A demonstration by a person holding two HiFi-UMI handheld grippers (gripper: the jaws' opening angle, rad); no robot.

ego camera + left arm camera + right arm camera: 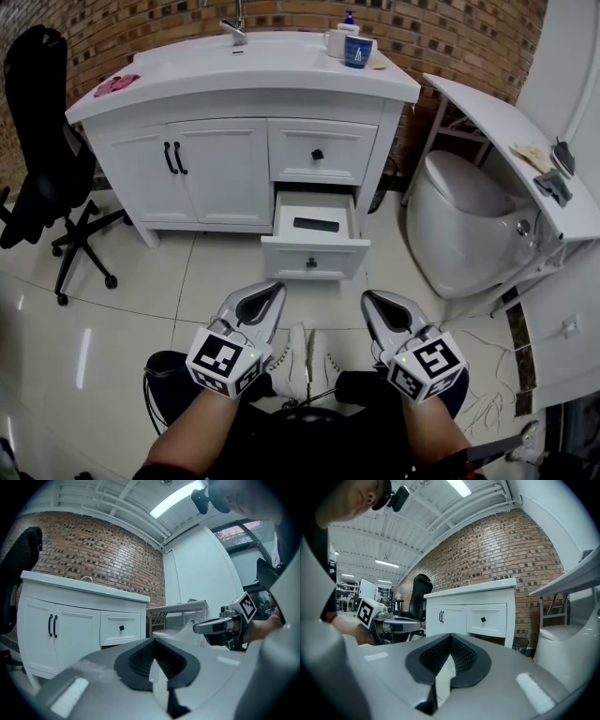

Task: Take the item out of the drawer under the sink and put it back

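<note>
The lower drawer (314, 253) of the white sink cabinet (225, 169) stands pulled open, and a flat black item (316, 224) lies inside it. Both grippers hover over the tiled floor, well short of the drawer and pointing toward the cabinet. My left gripper (273, 290) is shut and empty; in its own view its jaws (153, 640) meet at the tip. My right gripper (370, 298) is also shut with nothing in it (451, 635). Each gripper view shows the other gripper off to the side. The open drawer is hidden behind the jaws in both gripper views.
A closed upper drawer (319, 153) sits above the open one. Cups (357, 51) and a pink cloth (115, 84) rest on the countertop. A toilet (469, 225) and a white side table (506, 131) stand at the right, a black office chair (37, 122) at the left.
</note>
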